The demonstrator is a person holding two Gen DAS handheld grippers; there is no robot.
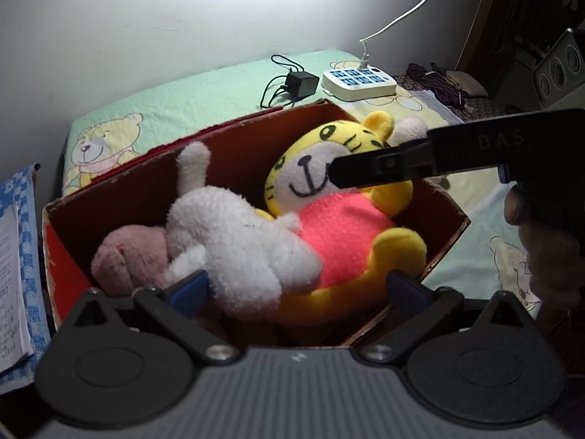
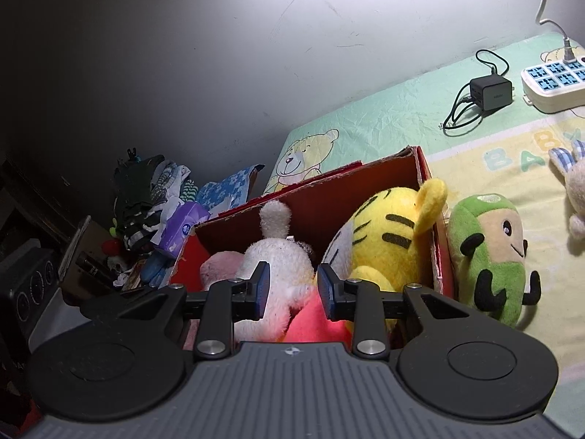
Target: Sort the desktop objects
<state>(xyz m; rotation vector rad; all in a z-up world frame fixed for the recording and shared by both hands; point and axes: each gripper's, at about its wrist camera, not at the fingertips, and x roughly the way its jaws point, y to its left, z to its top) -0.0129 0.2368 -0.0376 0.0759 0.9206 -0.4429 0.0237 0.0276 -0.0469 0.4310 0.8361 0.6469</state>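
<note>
**A:** What am I looking at, biggest thing first?

**B:** I see the red cardboard box on the bear-print sheet. Three soft toys lie in it: a yellow tiger at three o'clock, a white plush in the middle, a pink plush at nine o'clock. In the right wrist view a green plush stands outside, just beside the box wall at three o'clock, and a pale rabbit lies farther off at two o'clock.

**A:** And my grippers?

**B:** My left gripper hangs over the box with its jaws wide apart, holding nothing. My right gripper has its jaws parted narrowly over the white plush; they grip nothing that I can make out. From the left view its finger crosses the tiger's face.

**A:** Which step, then?

**B:** I judge the box half filled, between placements. The next move calls for swinging the right gripper to three o'clock, opening wider, and closing on the green plush.
</note>
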